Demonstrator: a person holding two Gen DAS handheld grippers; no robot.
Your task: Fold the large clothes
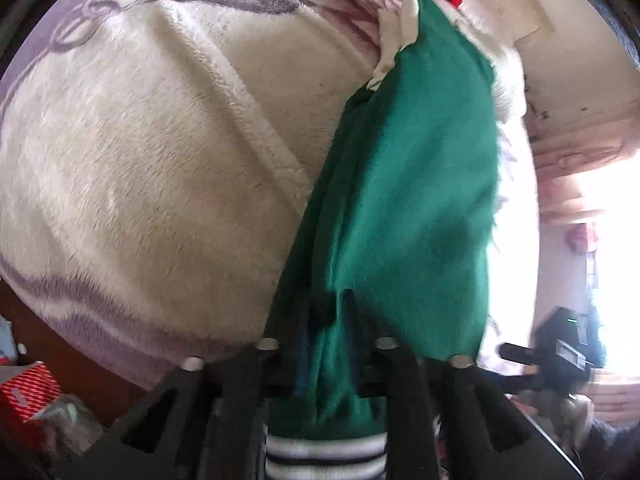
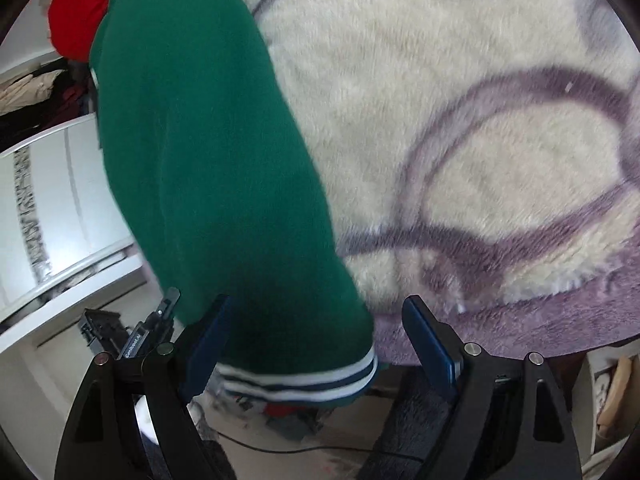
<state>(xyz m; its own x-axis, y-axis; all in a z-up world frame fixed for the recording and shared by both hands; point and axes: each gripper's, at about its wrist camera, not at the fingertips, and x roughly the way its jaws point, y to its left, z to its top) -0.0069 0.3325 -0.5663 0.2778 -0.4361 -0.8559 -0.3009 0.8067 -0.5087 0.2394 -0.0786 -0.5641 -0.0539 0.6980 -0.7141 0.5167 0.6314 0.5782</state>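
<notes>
Scene: we see one green garment point(image 1: 400, 168) with a striped hem point(image 2: 304, 376), draped over a bed under a cream and purple fleece blanket point(image 1: 140, 160).
Left tool point(image 1: 326, 344): its fingers are pinched on a bunch of green cloth near the striped hem, so we read it as gripping the garment.
Right tool point(image 2: 316, 328): its blue pads point(image 2: 430, 340) stand wide apart; the hem lies between them, but we see no pinch.
Where the garment is: it runs from our tools up the bed toward a red garment point(image 2: 80, 12) at the far end.
Risk: with only one side held, we judge the hem could pull crooked and bunch.
Risk: the thick bunch could slip from the left tool if the fleece drags on it.
Count: one green garment, one red garment, one blanket, two tools.
</notes>
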